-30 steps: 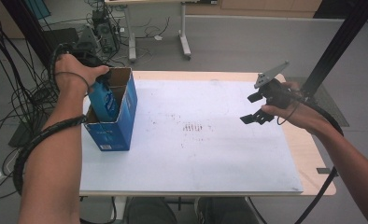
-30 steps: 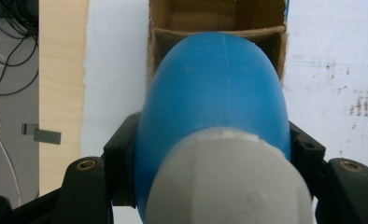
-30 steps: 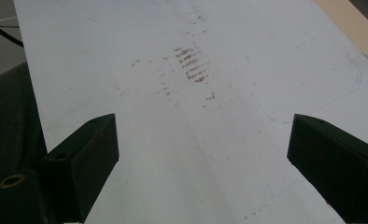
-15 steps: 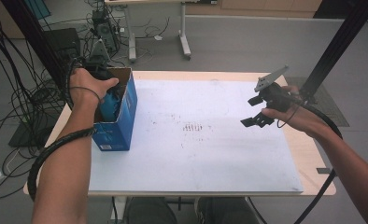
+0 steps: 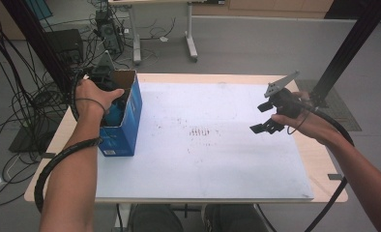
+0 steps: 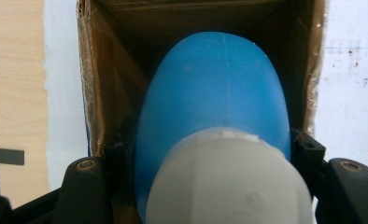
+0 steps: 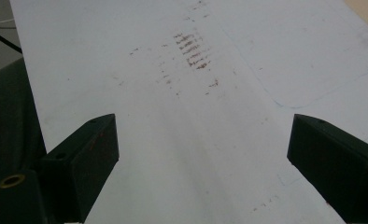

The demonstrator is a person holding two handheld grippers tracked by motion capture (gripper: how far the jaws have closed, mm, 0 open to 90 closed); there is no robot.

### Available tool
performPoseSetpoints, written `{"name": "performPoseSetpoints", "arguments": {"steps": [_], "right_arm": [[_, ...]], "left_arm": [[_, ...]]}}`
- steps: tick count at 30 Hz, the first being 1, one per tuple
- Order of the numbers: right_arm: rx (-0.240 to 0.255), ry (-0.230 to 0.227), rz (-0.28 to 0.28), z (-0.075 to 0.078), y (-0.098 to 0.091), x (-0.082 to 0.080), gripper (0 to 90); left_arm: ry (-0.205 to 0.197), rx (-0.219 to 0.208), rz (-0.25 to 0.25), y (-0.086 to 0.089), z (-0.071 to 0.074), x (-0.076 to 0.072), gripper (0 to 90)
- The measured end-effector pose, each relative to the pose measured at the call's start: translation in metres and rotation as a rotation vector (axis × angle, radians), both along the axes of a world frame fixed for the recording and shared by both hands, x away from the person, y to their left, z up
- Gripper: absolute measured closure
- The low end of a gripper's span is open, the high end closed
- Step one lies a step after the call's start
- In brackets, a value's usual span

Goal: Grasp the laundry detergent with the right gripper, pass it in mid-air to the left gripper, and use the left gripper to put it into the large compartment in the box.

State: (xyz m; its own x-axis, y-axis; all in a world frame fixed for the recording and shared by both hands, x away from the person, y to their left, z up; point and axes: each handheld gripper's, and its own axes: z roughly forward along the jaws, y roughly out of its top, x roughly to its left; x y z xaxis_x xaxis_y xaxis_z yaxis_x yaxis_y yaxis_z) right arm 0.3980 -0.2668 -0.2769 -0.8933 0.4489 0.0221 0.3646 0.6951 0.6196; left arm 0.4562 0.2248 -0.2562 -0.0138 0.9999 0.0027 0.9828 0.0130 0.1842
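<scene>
Lowering a blue bottle (image 6: pixel 215 98) with a white cap (image 6: pixel 226 182) neck-up into the open blue carton (image 5: pixel 125 121) at the desk's (image 5: pixel 324 159) left edge, left gripper (image 5: pixel 112 102) jaws clamping the bottle's sides just below the cap, likely so it drops in upright. Hovering clear over the white mat (image 5: pixel 203 140), right gripper (image 5: pixel 266 118) jaws spreading wide, holding nothing.

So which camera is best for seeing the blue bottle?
The left gripper view: the blue bottle with its white cap sits close up between the jaws, over the open box. The high view shows a blue sliver beside the hand.
</scene>
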Motion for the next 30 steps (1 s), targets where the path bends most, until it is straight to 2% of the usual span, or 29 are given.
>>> {"name": "performPoseSetpoints", "arguments": {"steps": [14,30], "right_arm": [[0.006,0.009,-0.002,-0.001,0.001,0.001,9.0],[0.004,0.003,-0.001,0.001,0.002,0.004,8.9]], "left_arm": [[-0.002,-0.005,-0.022,0.002,-0.017,-0.002,36.9],[-0.011,-0.01,-0.015,0.003,-0.018,-0.005,36.7]]}}
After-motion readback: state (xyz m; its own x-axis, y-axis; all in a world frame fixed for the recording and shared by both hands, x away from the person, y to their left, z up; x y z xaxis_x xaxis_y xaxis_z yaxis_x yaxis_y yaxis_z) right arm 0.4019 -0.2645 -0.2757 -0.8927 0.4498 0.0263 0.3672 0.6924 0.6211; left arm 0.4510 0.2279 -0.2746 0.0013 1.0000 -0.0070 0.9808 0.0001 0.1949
